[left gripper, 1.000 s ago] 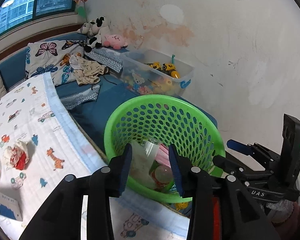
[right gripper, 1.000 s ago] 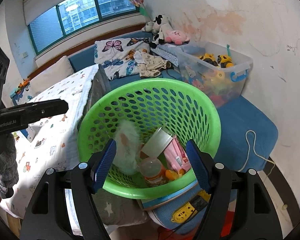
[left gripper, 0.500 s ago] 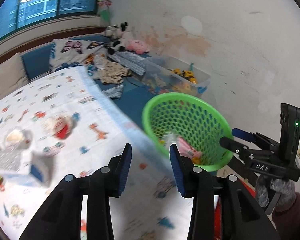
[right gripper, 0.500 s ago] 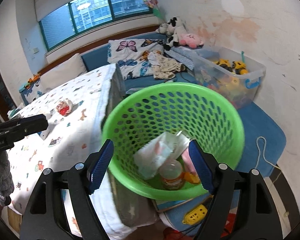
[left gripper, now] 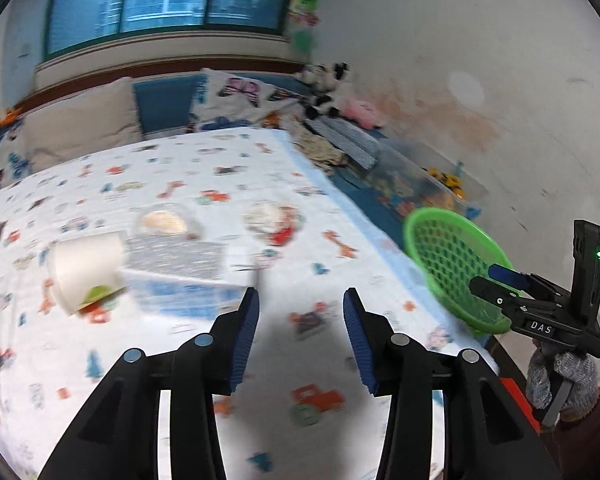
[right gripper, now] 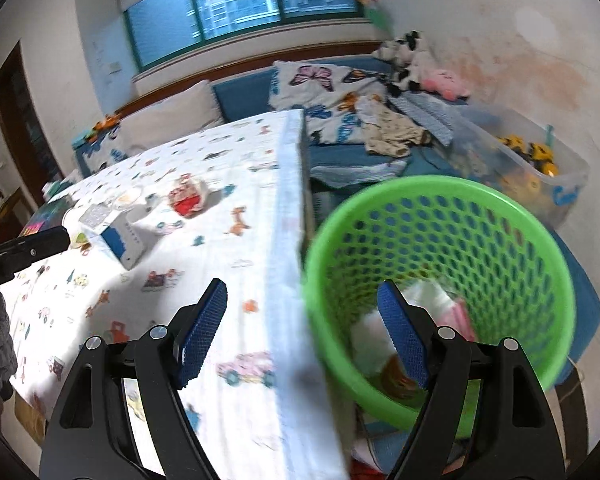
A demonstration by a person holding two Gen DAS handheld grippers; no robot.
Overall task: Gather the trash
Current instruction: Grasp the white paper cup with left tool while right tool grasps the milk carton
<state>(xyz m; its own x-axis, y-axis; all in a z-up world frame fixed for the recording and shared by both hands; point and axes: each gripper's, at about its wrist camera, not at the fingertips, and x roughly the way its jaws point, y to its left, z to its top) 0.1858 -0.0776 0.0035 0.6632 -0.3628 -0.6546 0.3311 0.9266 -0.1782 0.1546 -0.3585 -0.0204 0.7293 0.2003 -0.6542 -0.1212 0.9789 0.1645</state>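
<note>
My left gripper [left gripper: 300,320] hangs over the printed tablecloth [left gripper: 180,184] with its blue pads apart and nothing between them; its jaws have just been opening. Beyond it on the cloth lie the remaining pieces of trash: a white paper cup [left gripper: 86,270] on its side to the left, a blue-and-white carton [left gripper: 176,276] just beside the cup, a pale blurred wrapper [left gripper: 162,222] behind the carton, and a crumpled red-and-white wrapper [left gripper: 274,222] to the carton's right. The green perforated basket [left gripper: 452,264] stands off the table's right edge. My right gripper [right gripper: 302,320] straddles that table edge, its pads wide apart and empty, having just been opening too; its right pad is over the basket [right gripper: 440,204], where white and pink rubbish [right gripper: 432,300] already lies at the bottom. In the right wrist view the carton [right gripper: 118,232] and the red-and-white wrapper [right gripper: 188,198] lie well left of the basket, on the cloth.
</note>
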